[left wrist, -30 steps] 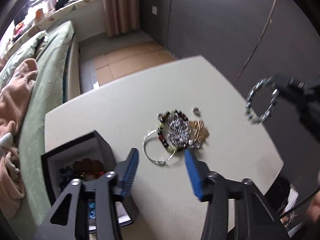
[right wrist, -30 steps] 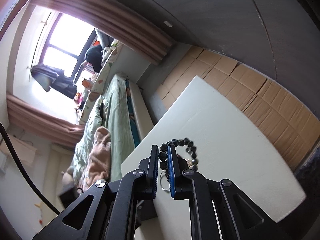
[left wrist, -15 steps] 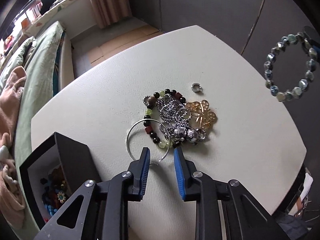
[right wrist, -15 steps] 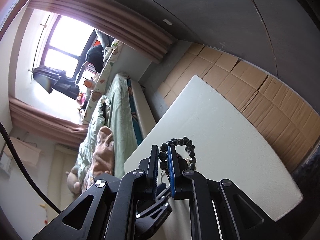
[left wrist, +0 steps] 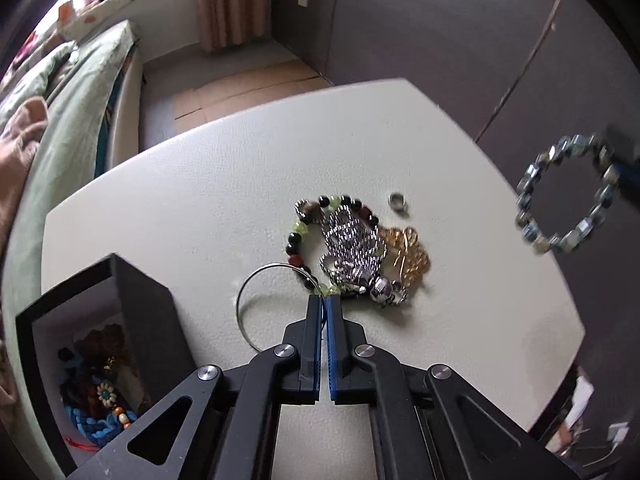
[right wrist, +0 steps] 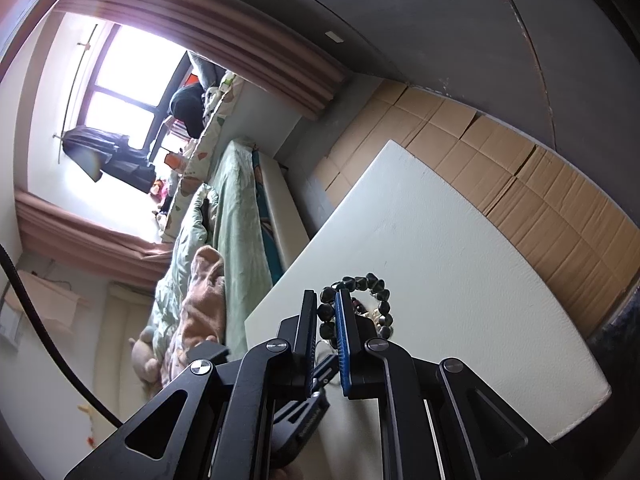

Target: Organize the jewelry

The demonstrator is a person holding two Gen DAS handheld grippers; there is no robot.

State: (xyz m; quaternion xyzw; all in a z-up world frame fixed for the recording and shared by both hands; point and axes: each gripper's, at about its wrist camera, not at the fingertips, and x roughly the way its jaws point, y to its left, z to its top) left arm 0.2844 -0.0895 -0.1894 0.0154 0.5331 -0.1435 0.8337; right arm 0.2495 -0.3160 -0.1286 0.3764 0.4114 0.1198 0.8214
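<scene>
A heap of jewelry lies on the white table [left wrist: 168, 200]: a mixed bead bracelet [left wrist: 298, 236], a silver chain piece [left wrist: 352, 240], a gold piece [left wrist: 408, 252], a small ring [left wrist: 398, 201] and a thin silver bangle [left wrist: 244, 292]. My left gripper [left wrist: 323, 300] is shut at the bangle and the near beads; what it pinches is hidden. My right gripper [right wrist: 323, 308] is shut on a dark faceted bead bracelet [right wrist: 376, 292], held in the air; it also shows in the left wrist view [left wrist: 560, 196] off the table's right edge.
An open black box [left wrist: 100, 344] with beaded jewelry inside stands at the table's near left corner. A bed with green bedding [left wrist: 68, 112] runs along the left. Dark cabinet doors [left wrist: 440, 20] stand behind the table. Cardboard [right wrist: 500, 160] covers the floor.
My left gripper has closed from wide open to shut and moved forward to the bangle at the heap's near edge. My right gripper still holds the dark bracelet aloft.
</scene>
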